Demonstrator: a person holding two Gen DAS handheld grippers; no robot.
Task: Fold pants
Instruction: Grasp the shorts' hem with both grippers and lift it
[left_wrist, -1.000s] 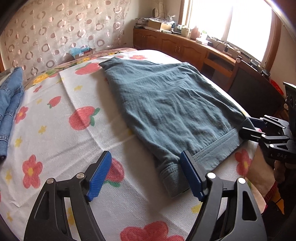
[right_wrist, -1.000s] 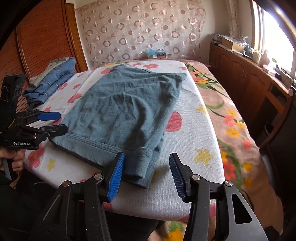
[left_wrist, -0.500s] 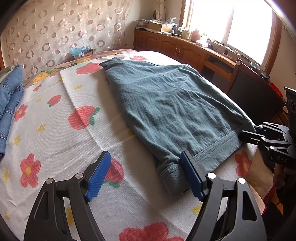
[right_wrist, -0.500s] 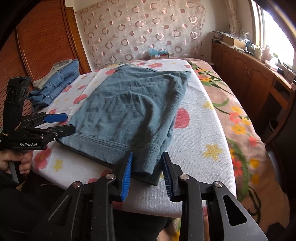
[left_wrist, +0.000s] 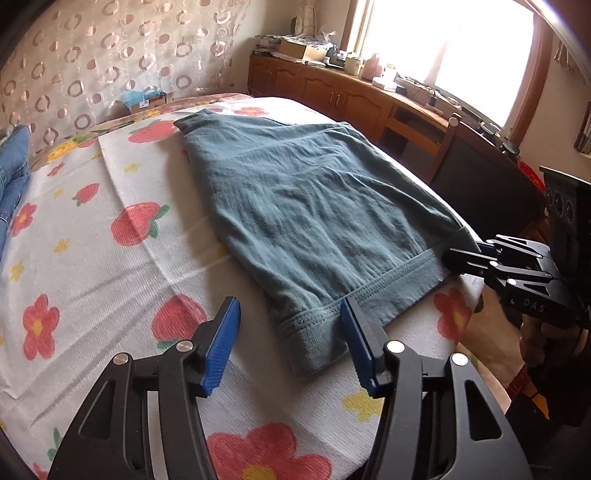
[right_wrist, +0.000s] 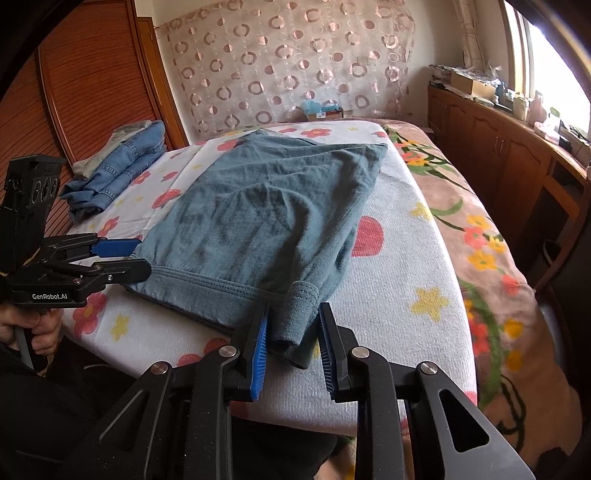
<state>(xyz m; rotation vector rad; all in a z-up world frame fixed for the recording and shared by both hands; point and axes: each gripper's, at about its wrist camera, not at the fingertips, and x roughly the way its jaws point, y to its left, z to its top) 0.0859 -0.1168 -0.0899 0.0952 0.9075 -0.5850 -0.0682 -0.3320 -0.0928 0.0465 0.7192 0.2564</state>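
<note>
I see the teal pants (left_wrist: 314, 221) lying flat on the flower-print bed cover (left_wrist: 110, 266), their hemmed near edge close along the bed's near edge, bare cover from 9 to 12 o'clock of them and a folded jeans stack (right_wrist: 118, 166) far off at 10 o'clock. My left gripper (left_wrist: 290, 343) is closing, its right pad against the hem corner, its left pad still clear of the cloth. My right gripper (right_wrist: 291, 343) is clenched on the other hem corner, beside the bed's right-hand edge.

Matt knit-cloth pants (left_wrist: 317, 206) on ribbed terry towel (left_wrist: 110, 273)
</note>
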